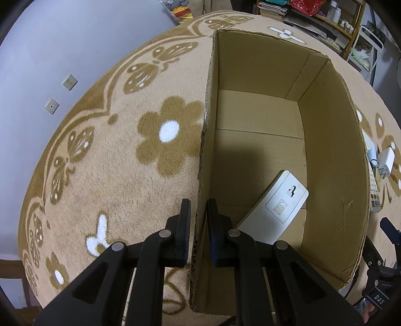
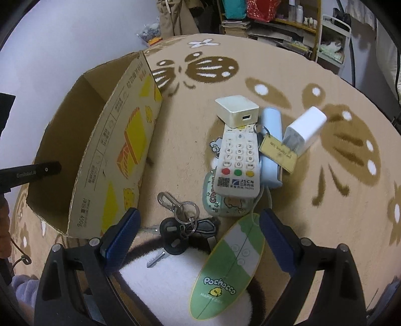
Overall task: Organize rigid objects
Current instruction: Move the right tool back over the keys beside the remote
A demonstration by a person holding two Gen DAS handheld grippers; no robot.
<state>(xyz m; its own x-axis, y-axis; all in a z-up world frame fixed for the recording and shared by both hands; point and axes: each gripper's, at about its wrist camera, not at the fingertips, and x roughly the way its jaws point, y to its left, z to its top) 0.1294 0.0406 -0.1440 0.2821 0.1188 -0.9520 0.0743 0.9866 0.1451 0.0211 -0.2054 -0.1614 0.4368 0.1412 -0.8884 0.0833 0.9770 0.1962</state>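
My left gripper [image 1: 198, 220] is shut on the near left wall of an open cardboard box [image 1: 333, 150], one finger outside and one inside. A white flat plate [image 1: 273, 213] lies in the box. In the right wrist view the box [image 2: 117, 140] stands at the left. My right gripper [image 2: 199, 230] is open above a bunch of keys [image 2: 180, 225] and a green oval Pochacco card [image 2: 228, 265]. Beyond lie a white remote [image 2: 238, 163], a cream charger cube [image 2: 236, 110], a white adapter [image 2: 304, 129], a light blue case [image 2: 272, 120] and a gold NFC tag [image 2: 278, 151].
Everything sits on a beige carpet with brown flowers and butterflies [image 1: 100, 155]. A small patterned pouch [image 2: 225, 203] lies under the remote. Shelves with clutter [image 2: 288, 22] stand at the back. A white wall [image 1: 62, 50] is at the left.
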